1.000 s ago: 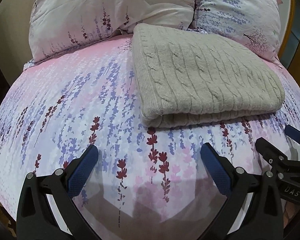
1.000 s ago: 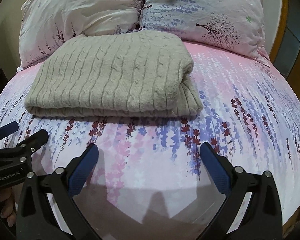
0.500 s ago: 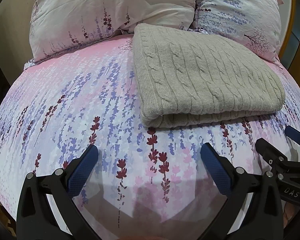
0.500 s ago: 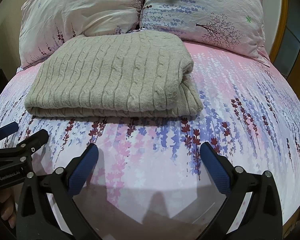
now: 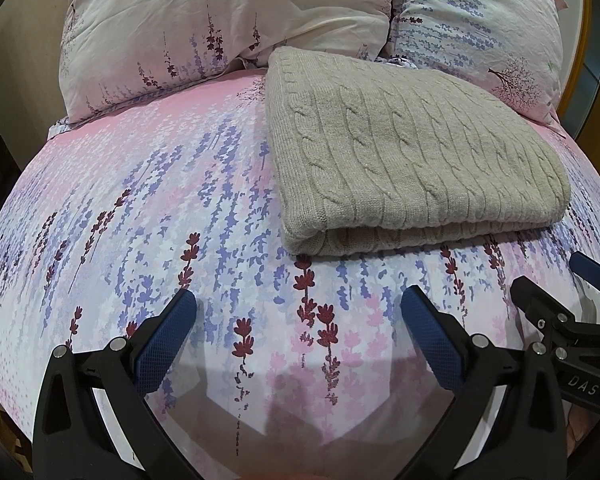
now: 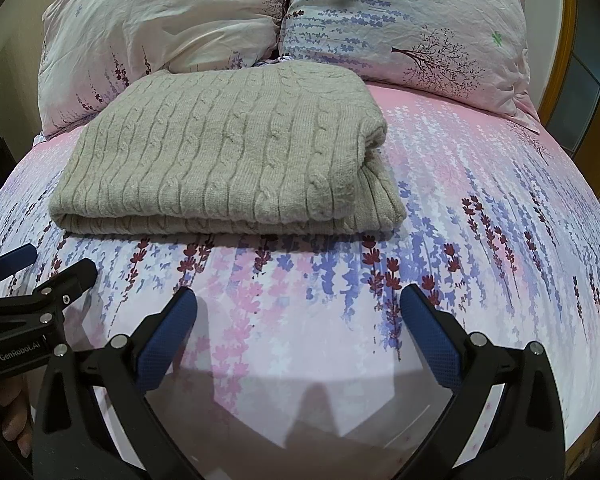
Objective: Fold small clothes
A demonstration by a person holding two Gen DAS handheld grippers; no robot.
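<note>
currently the beige cable-knit sweater [image 5: 412,160] lies folded in a flat rectangle on the pink and lavender floral bedsheet [image 5: 160,208], just below two floral pillows [image 6: 160,24]. both tools sit near the bed's front edge, clear of the garment. left gripper [image 5: 298,312]: blue-padded fingers spread wide apart, holding nothing; the sweater lies ahead and to its right, not touching. right gripper [image 6: 298,312]: fingers likewise spread apart, holding nothing; the sweater lies ahead and to its left. each gripper appears at the edge of the other's view.
</note>
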